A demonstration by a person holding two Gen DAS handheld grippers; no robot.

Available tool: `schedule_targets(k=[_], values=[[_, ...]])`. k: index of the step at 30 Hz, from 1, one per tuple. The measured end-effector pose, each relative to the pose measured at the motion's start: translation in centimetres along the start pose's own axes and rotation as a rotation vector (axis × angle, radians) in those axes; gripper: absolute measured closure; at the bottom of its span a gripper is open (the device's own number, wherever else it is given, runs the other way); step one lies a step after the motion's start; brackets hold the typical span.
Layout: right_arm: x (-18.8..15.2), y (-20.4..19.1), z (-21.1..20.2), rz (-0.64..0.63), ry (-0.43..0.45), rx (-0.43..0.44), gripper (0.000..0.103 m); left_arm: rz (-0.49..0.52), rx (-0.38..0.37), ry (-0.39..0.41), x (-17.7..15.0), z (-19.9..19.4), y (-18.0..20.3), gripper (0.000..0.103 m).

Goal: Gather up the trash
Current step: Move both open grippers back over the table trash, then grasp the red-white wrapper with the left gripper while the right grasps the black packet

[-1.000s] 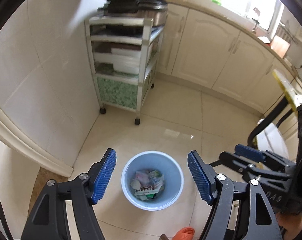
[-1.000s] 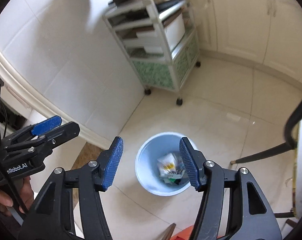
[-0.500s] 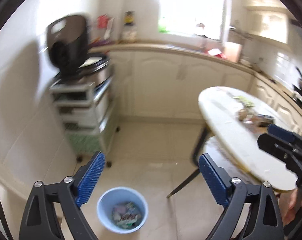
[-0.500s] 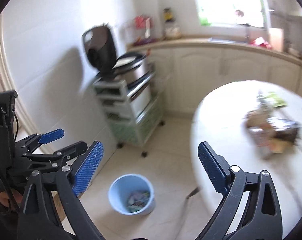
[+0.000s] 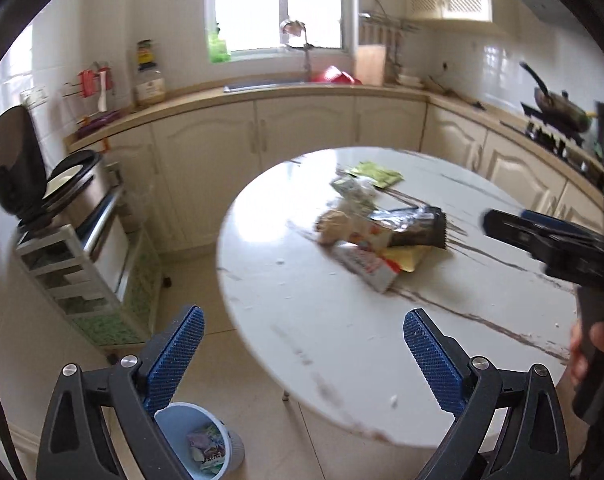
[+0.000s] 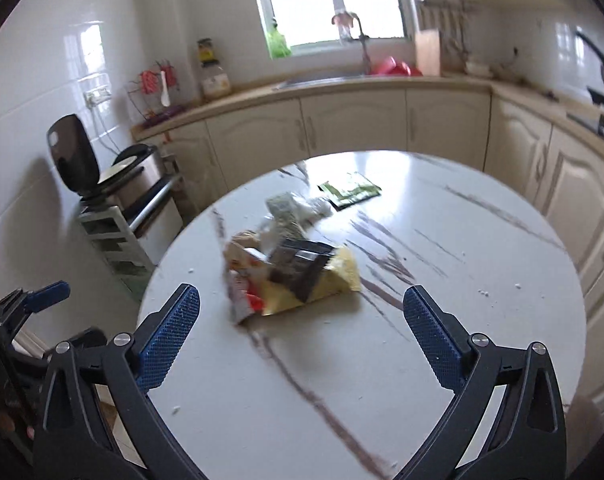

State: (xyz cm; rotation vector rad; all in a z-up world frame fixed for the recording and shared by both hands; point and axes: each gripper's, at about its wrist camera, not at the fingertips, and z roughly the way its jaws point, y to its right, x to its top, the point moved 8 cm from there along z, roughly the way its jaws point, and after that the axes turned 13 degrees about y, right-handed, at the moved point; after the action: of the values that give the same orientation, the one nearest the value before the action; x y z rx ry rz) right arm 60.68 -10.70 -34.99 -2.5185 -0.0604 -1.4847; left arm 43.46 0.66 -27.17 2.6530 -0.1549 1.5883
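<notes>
A pile of snack wrappers [image 5: 381, 236] lies on the round white marble table [image 5: 341, 340]; it also shows in the right wrist view [image 6: 294, 276]. A green packet [image 5: 375, 172] lies further back, also in the right wrist view [image 6: 351, 190]. A light blue bin [image 5: 200, 446] with trash inside stands on the floor at the lower left. My left gripper [image 5: 302, 356] is open and empty, above the table's near edge. My right gripper [image 6: 302, 340] is open and empty, short of the pile.
A white trolley [image 5: 86, 272] with a rice cooker [image 5: 54, 188] stands by the left wall. Cream cabinets [image 5: 262, 144] and a sink counter run along the back. A stove with a pan [image 5: 557, 108] is at the right.
Both grippers have swung up from above the blue bin on the floor to face the table and its wrappers. Both stay open and empty.
</notes>
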Motion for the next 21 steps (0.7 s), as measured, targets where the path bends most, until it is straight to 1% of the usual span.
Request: schedule_targets(k=[1, 2, 3, 6, 8, 9, 11, 12, 13, 14, 15, 16, 17, 19, 21], values=[[-0.4, 0.8, 0.5, 0.009, -0.014, 0.002, 0.001, 0.005, -0.005, -0.014, 0.1, 0.9, 0.6, 0.005], [-0.5, 1.2, 1.5, 0.020, -0.028, 0.002, 0.001, 0.007, -0.007, -0.023, 0.8, 2.9, 0.4, 0.005], [-0.7, 1.5, 2.4, 0.032, -0.038, 0.012, 0.001, 0.011, -0.013, -0.035, 1.0, 4.0, 0.6, 0.005], [-1.6, 2.7, 4.3, 0.045, -0.068, 0.014, 0.003, 0.035, -0.011, -0.056, 1.4, 5.9, 1.3, 0.005], [-2.0, 2.9, 5.4, 0.057, -0.081, 0.028, 0.009, 0.040, -0.015, -0.066, 1.3, 7.2, 1.6, 0.005], [-2.0, 2.7, 6.0, 0.060, -0.082, 0.041, 0.015, 0.034, -0.019, -0.072, 1.1, 7.7, 1.5, 0.005], [-2.4, 2.4, 6.7, 0.048, -0.086, 0.058, 0.020, 0.020, -0.024, -0.082, 0.8, 8.5, 1.3, 0.005], [-2.3, 2.1, 6.9, 0.032, -0.078, 0.063, 0.030, 0.015, -0.026, -0.087, 0.8, 8.9, 1.2, 0.005], [-2.4, 1.9, 7.1, 0.023, -0.081, 0.063, 0.037, 0.011, -0.029, -0.091, 0.8, 9.4, 1.2, 0.005], [-2.4, 1.7, 7.2, 0.018, -0.079, 0.069, 0.040, 0.010, -0.029, -0.094, 0.7, 9.7, 1.2, 0.005], [-2.3, 1.5, 7.3, 0.012, -0.081, 0.079, 0.049, 0.010, -0.030, -0.096, 0.6, 10.1, 1.2, 0.005], [-2.4, 1.3, 7.5, 0.002, -0.088, 0.084, 0.068, 0.011, -0.033, -0.100, 0.5, 10.5, 1.3, 0.005], [-2.4, 1.3, 7.5, -0.008, -0.091, 0.083, 0.077, 0.012, -0.035, -0.103, 0.4, 10.9, 1.4, 0.005], [-2.4, 1.2, 7.1, 0.004, -0.087, 0.122, 0.092, 0.012, -0.038, -0.111, 0.3, 11.5, 1.6, 0.005], [-1.9, 1.6, 5.6, 0.006, -0.044, 0.129, 0.096, 0.003, -0.049, -0.112, 0.4, 12.3, 1.9, 0.005]])
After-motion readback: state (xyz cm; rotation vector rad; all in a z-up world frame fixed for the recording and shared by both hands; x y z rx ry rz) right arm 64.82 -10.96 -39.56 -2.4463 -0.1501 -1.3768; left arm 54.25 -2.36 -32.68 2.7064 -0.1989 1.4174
